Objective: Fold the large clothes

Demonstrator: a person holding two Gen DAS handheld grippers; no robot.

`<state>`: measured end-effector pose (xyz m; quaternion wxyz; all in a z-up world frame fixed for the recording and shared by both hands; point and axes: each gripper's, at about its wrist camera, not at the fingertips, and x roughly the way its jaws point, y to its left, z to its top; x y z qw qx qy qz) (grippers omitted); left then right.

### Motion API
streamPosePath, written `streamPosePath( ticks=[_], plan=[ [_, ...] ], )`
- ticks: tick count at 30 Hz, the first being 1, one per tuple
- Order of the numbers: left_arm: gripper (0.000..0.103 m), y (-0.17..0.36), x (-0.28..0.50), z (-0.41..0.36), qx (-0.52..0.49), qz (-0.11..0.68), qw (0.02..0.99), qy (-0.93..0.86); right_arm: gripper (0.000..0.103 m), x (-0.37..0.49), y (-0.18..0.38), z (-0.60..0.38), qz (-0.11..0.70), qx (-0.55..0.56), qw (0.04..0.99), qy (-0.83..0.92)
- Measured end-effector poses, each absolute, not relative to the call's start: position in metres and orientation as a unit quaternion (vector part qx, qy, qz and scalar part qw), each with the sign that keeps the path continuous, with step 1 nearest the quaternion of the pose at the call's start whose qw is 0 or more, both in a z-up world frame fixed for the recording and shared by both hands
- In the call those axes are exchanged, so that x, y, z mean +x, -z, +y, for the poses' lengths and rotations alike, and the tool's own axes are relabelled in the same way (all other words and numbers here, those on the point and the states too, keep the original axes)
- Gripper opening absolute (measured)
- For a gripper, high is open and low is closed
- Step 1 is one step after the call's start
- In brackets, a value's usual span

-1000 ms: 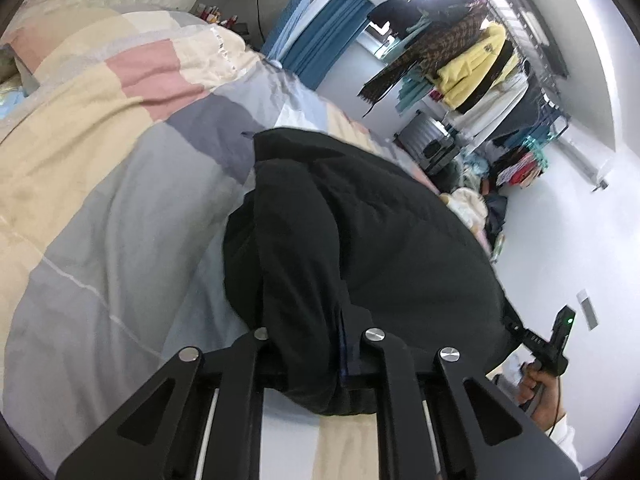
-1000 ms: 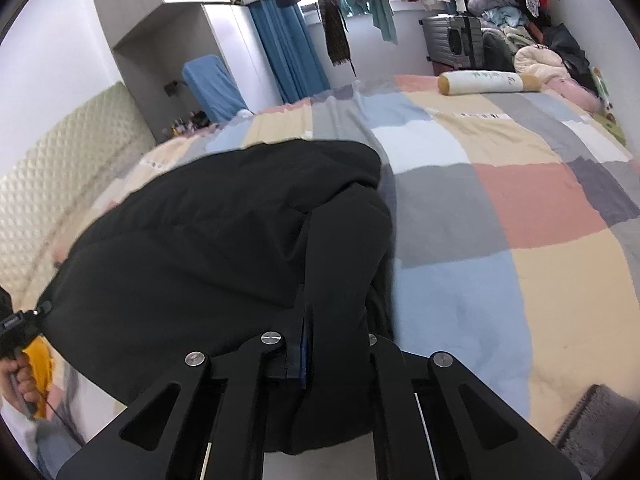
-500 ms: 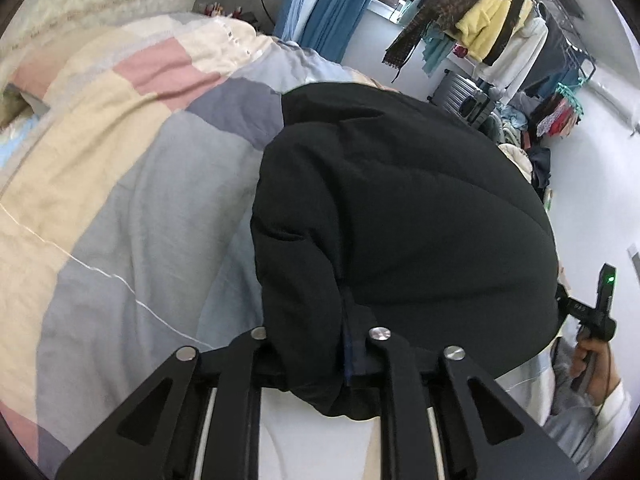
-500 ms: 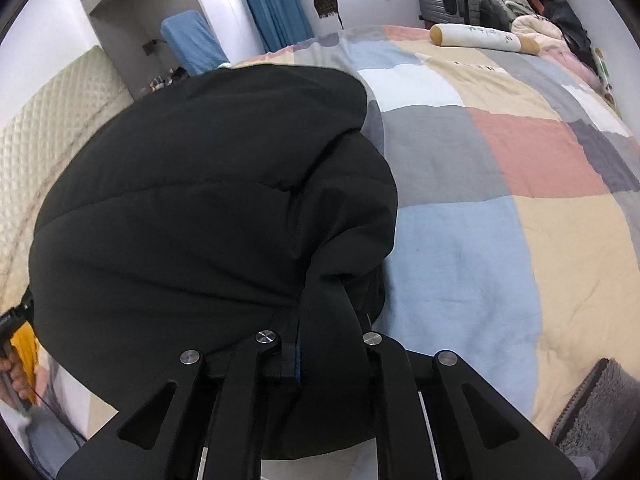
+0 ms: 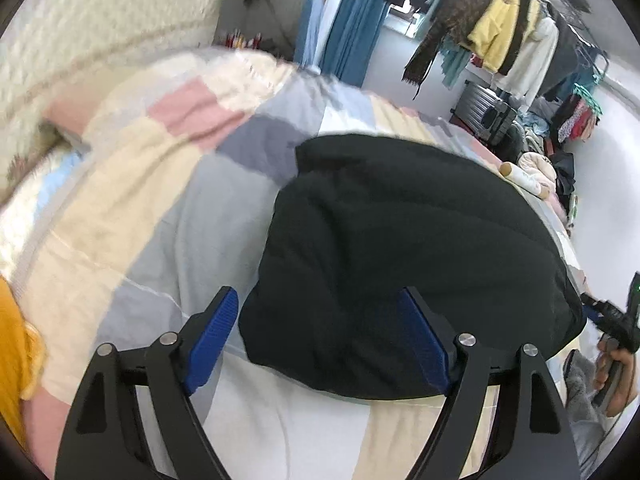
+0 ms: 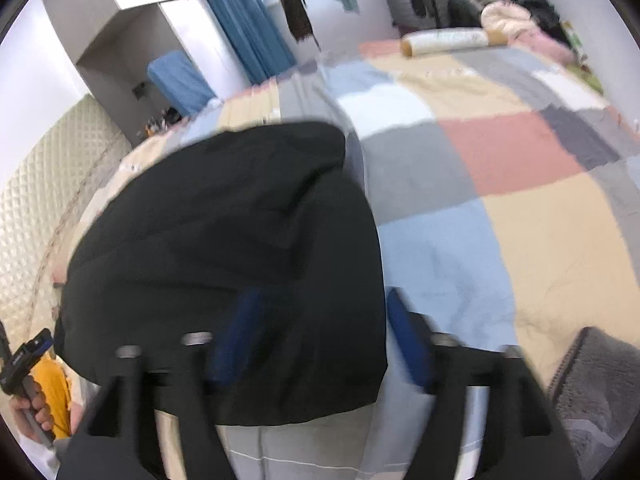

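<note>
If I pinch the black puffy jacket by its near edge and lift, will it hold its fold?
Probably not: the black puffy jacket looks soft and quilted, so it would likely droop and unfold. Its bulging padding suggests it is light but springy. Both grippers, left gripper and right gripper, stand open.

Two near wrist views — shared jacket

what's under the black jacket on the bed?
The black jacket lies folded on the patchwork blanket, which shows all around it. What is directly beneath or inside the folds is covered. Both grippers have just opened and hold nothing.
</note>
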<state>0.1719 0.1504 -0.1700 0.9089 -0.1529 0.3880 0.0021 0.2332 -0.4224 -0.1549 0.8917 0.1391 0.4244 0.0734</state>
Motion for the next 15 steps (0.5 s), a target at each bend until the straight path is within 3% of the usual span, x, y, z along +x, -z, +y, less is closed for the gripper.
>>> streamPosePath(
  ticks=[7,9,12,15],
  plan=[
    [0.088,0.098,0.16,0.122,-0.13,0.348,0.928,0.012,0.082,0.206,0.068,-0.411,0.353,0.125,0.923,-0.092],
    [0.095,0.071,0.153,0.112,-0.117,0.332,0.936,0.018,0.084,0.194,0.042,-0.409,0.326,0.124,0.932,-0.101],
    [0.103,0.033,0.139,0.096,-0.093,0.297,0.95,0.021,0.101,0.169,-0.005,-0.4,0.277,0.117,0.947,-0.116],
    [0.103,0.001,0.125,0.083,-0.077,0.271,0.959,0.029,0.103,0.141,-0.05,-0.389,0.227,0.11,0.958,-0.138]
  ],
)
